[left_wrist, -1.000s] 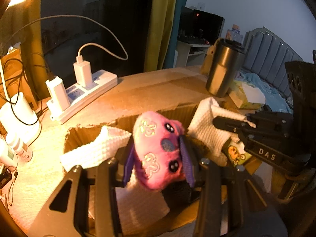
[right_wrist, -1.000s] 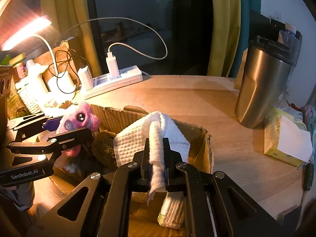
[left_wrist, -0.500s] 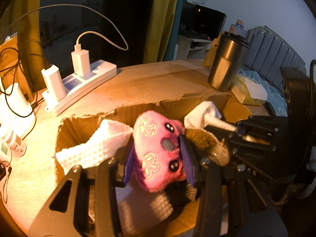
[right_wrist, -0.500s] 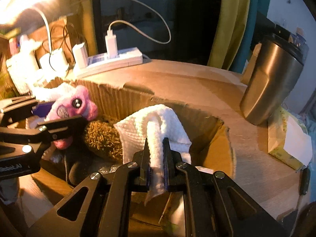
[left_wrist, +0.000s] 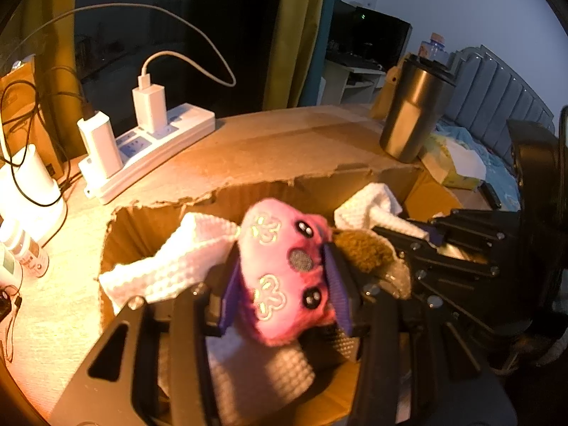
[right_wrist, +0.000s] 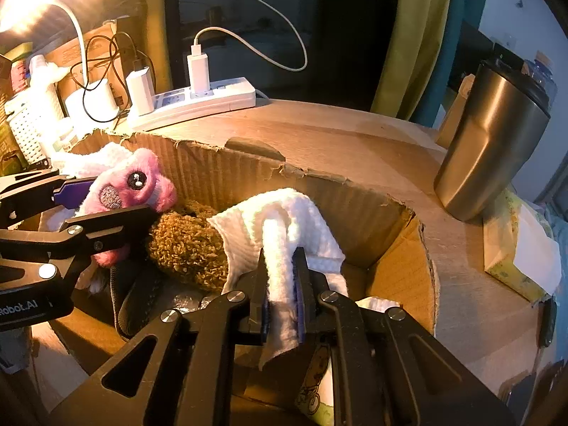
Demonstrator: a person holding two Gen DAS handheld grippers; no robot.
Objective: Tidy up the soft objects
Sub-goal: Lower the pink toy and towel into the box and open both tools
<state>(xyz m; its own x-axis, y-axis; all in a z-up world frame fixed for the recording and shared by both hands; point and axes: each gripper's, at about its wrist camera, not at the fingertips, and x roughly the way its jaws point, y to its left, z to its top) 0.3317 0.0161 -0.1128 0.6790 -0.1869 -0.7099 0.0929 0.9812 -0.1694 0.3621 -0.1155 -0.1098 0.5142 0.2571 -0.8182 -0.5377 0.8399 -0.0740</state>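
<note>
Gripping the pink plush toy (left_wrist: 284, 277) between its purple pads, the left tongs (left_wrist: 284, 305) hold it over the left part of the torn cardboard box (right_wrist: 319, 191); the toy lies on its side, eyes and embroidered cheeks toward the camera. Right tongs (right_wrist: 284, 284) clamped on a fold of the white waffle cloth (right_wrist: 284, 220), jaws nearly together with the cloth pinched between them; the rest of the cloth drapes down inside the box on the right side. Brown curly plush (right_wrist: 188, 245) lies in the box between toy and cloth, touching both in the right wrist view. A second white waffle cloth (left_wrist: 170, 259) sits against the box's left wall, just beside the pink toy. Something dark lies at the box bottom under the brown plush; cannot tell what it is. Box stands on the wooden bench (right_wrist: 355, 142). Behind the box: white power strip (right_wrist: 198, 103) with chargers plugged in. To the right, apart from the box: steel tumbler (right_wrist: 490, 142) with a tissue pack (right_wrist: 522, 248) just beside it. Warm lamp glare from upper left.
</note>
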